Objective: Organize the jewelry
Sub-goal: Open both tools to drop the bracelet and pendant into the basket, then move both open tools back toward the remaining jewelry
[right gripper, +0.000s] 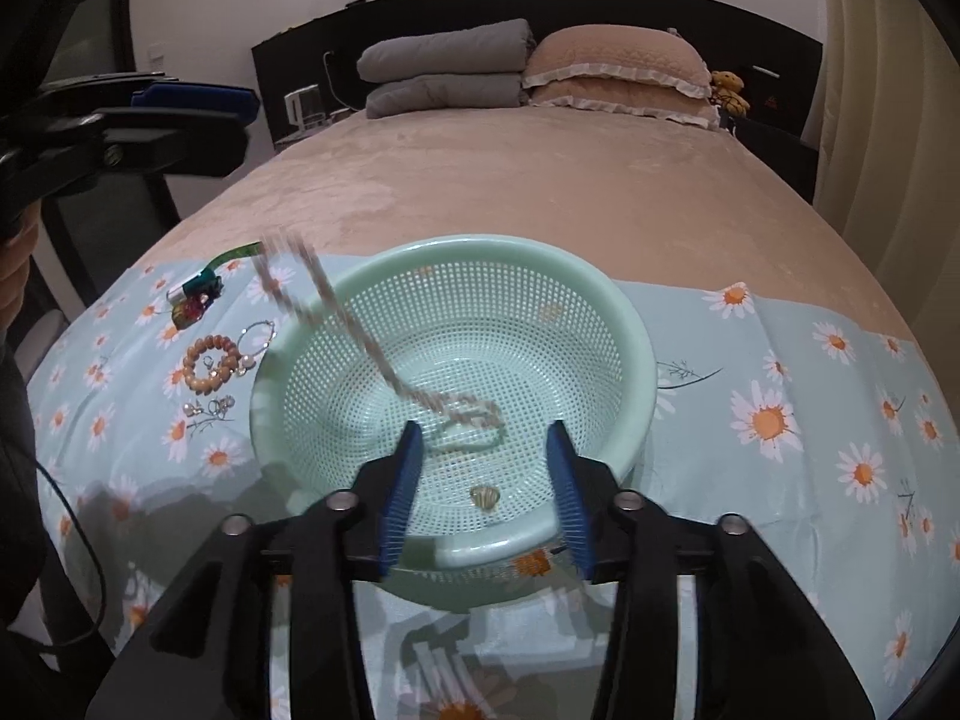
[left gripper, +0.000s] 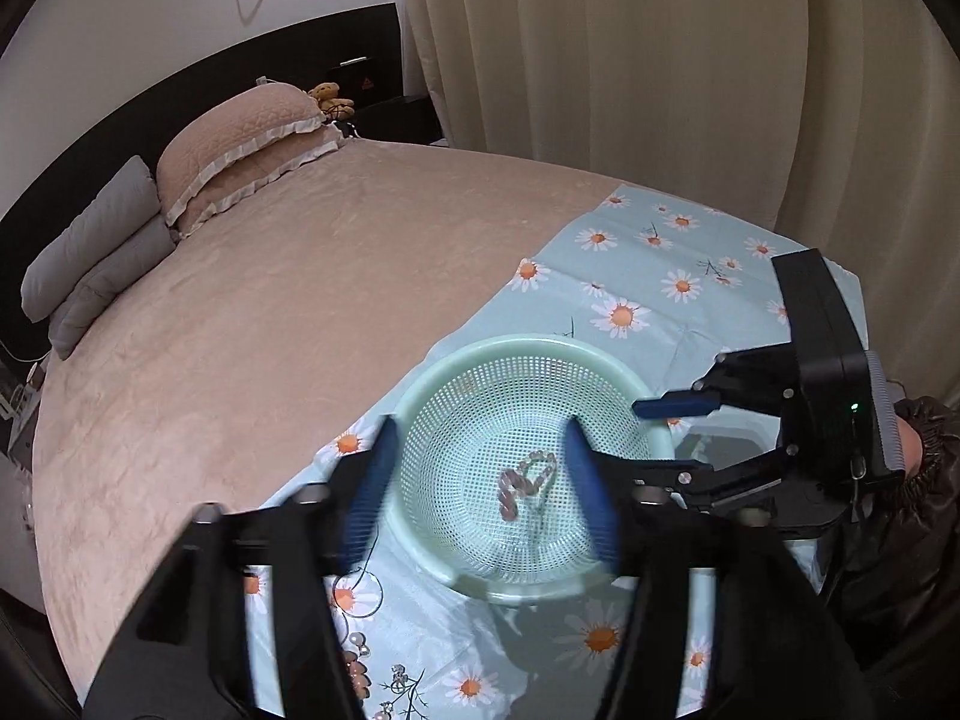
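A mint green mesh basket (left gripper: 420, 384) (right gripper: 624, 324) sits on a daisy-print cloth on the bed. A pale bead necklace (left gripper: 525, 483) (right gripper: 354, 333) is falling into it, blurred, its lower end coiled on the basket floor. A small gold piece (right gripper: 485, 497) lies in the basket near the front. My left gripper (left gripper: 480, 480) is open above the basket. My right gripper (right gripper: 483, 483) is open over the basket's near rim; it also shows in the left wrist view (left gripper: 678, 438). Both are empty.
On the cloth (right gripper: 780, 420) left of the basket lie a wooden bead bracelet (right gripper: 210, 363), hoop earrings (right gripper: 258, 336), small earrings (right gripper: 210, 408) and a green and red piece (right gripper: 198, 294). Pillows (right gripper: 612, 69) and folded grey bedding (right gripper: 447, 69) lie at the headboard. Curtains (left gripper: 630, 60) hang beside the bed.
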`<state>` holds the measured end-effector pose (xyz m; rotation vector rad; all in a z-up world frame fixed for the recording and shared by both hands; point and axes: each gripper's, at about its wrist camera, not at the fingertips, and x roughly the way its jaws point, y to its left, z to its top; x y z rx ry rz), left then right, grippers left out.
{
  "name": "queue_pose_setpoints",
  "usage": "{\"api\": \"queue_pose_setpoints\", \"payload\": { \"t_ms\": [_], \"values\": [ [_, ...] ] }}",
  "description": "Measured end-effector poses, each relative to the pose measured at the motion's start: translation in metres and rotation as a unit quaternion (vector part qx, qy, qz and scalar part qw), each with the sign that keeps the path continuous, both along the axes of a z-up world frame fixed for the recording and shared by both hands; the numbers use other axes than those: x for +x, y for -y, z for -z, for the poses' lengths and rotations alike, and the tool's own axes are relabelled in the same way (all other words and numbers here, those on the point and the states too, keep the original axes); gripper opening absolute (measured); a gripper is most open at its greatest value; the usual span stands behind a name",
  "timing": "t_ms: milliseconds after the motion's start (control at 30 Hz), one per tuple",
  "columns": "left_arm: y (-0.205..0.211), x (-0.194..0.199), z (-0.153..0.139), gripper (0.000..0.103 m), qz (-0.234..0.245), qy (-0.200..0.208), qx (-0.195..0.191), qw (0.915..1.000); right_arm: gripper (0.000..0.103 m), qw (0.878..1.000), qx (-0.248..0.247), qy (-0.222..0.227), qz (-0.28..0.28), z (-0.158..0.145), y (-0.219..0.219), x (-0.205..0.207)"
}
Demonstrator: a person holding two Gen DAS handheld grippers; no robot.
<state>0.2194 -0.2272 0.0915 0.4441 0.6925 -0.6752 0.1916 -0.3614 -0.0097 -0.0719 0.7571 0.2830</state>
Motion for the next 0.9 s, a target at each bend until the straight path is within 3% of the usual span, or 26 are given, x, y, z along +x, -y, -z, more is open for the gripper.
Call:
{"api": "queue_pose_setpoints", "payload": {
  "t_ms": [133,267,633,900],
  "values": [
    [-0.018,0.000,0.004,0.097,-0.031,0.015,0.012,0.9993,0.078,1.000,-0.015,0.016,0.004,-0.007,0.001,-0.006],
    [-0.048,0.003,0.009,0.097,-0.080,0.009,0.021,0.9966,0.084,0.999,-0.028,0.021,-0.001,-0.012,-0.008,-0.010],
    [-0.131,-0.015,0.022,0.097,-0.156,-0.008,0.031,0.9873,0.087,0.997,-0.035,0.030,-0.063,-0.030,-0.067,-0.024],
    [-0.183,-0.025,0.044,0.097,-0.193,-0.028,0.046,0.9797,0.087,0.990,-0.010,0.025,-0.139,-0.021,-0.129,-0.025]
  ]
}}
